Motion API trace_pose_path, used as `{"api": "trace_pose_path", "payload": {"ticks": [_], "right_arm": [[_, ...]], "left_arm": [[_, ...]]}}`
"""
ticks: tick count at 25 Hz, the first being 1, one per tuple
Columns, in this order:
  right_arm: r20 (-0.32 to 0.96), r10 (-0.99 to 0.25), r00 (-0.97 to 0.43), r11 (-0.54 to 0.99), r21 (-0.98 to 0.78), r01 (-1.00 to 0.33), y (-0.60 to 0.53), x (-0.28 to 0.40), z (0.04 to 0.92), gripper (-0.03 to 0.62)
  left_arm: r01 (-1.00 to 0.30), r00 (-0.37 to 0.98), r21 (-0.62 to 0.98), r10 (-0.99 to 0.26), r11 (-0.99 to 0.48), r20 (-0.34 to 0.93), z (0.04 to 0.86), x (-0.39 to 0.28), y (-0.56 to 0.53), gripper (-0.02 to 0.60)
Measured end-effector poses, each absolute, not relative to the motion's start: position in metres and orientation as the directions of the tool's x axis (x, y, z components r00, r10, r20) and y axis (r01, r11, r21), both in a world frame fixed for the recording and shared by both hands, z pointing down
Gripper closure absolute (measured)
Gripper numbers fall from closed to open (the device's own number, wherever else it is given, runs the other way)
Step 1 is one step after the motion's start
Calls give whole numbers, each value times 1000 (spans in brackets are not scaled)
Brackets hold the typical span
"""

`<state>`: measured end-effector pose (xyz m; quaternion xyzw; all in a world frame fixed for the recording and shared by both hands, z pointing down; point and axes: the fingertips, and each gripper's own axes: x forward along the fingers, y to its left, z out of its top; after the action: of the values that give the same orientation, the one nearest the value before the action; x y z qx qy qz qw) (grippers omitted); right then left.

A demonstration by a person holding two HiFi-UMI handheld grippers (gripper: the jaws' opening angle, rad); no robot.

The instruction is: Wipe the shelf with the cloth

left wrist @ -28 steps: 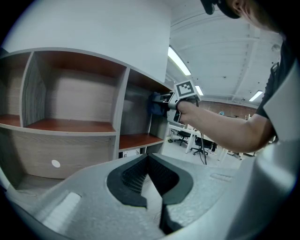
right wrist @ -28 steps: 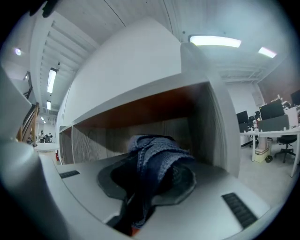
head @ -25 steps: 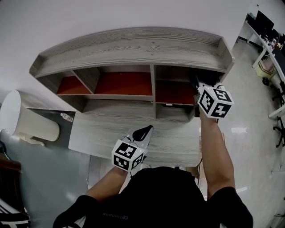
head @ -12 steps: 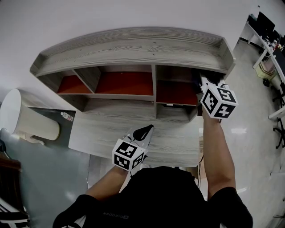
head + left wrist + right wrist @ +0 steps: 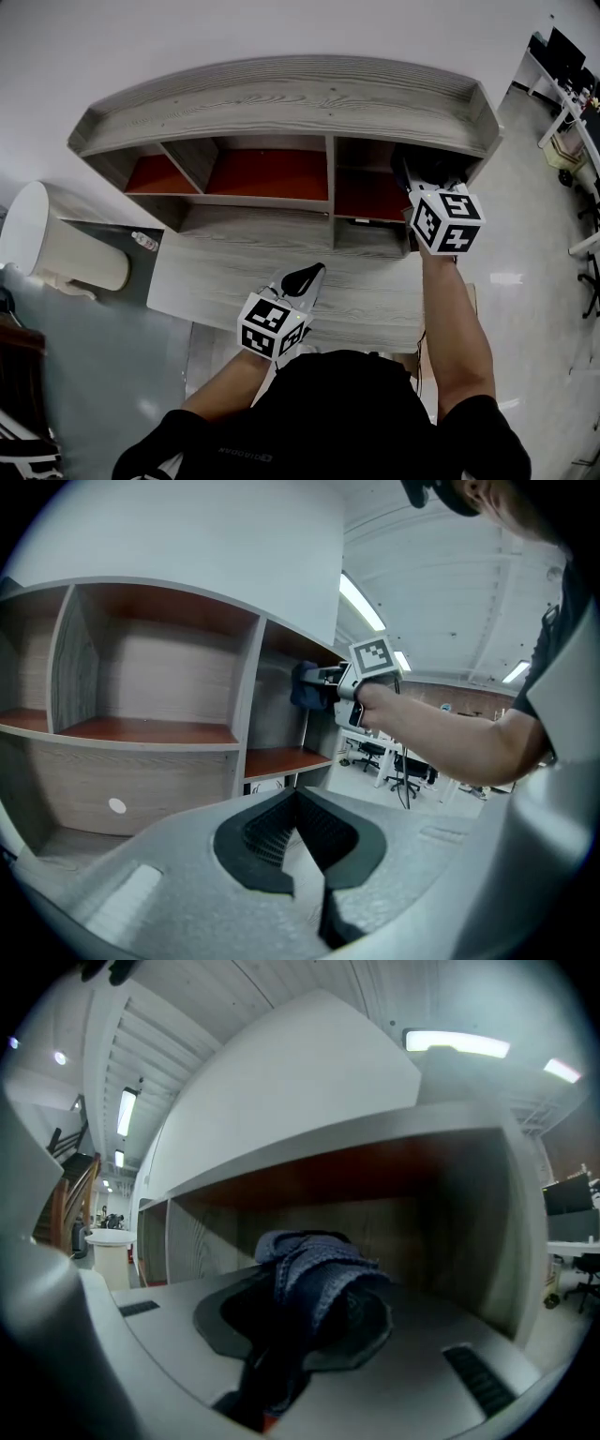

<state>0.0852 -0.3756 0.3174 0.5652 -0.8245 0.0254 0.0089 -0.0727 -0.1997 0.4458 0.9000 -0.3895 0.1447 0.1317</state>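
— Where was the cloth just then?
— Your right gripper (image 5: 305, 1335) had it. The jaws were clamped on the dark blue cloth (image 5: 314, 1279), which was bunched into a wad that stuck out past the tips. You held it up inside the upper right compartment (image 5: 370, 192) of the shelf (image 5: 281, 94), near the right-hand wall. I couldn't tell whether it touched the wood.
— And my other hand?
— Your left gripper (image 5: 302, 277) hung low over the desk top (image 5: 216, 281), jaws together on nothing.
— How did the cloth look to handle?
— Soft, light and limp, I'd judge. There was nothing to break, but it would fold and drag on the grain rather than push. You gripped the middle of the bunch, which seemed right. Had you held it by an edge, it would likely have trailed or slipped free.
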Motion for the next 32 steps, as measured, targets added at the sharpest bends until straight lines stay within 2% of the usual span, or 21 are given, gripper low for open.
{"api": "trace_pose_path", "payload": {"ticks": [7, 17, 24, 32], "right_arm": [[77, -878, -473, 479, 156, -864, -381, 20, 322, 494], [60, -849, -525, 525, 216, -823, -400, -26, 319, 494], [68, -870, -488, 491, 214, -844, -410, -16, 331, 494], [71, -920, -384, 391, 170, -905, -414, 35, 343, 494]], "left_arm": [[-756, 638, 129, -679, -641, 363, 447, -80, -197, 574], [-788, 602, 133, -708, -601, 368, 450, -96, -195, 574], [-792, 597, 132, -713, -596, 368, 449, -100, -197, 574], [-771, 620, 130, -691, -623, 371, 450, -90, -199, 574]]}}
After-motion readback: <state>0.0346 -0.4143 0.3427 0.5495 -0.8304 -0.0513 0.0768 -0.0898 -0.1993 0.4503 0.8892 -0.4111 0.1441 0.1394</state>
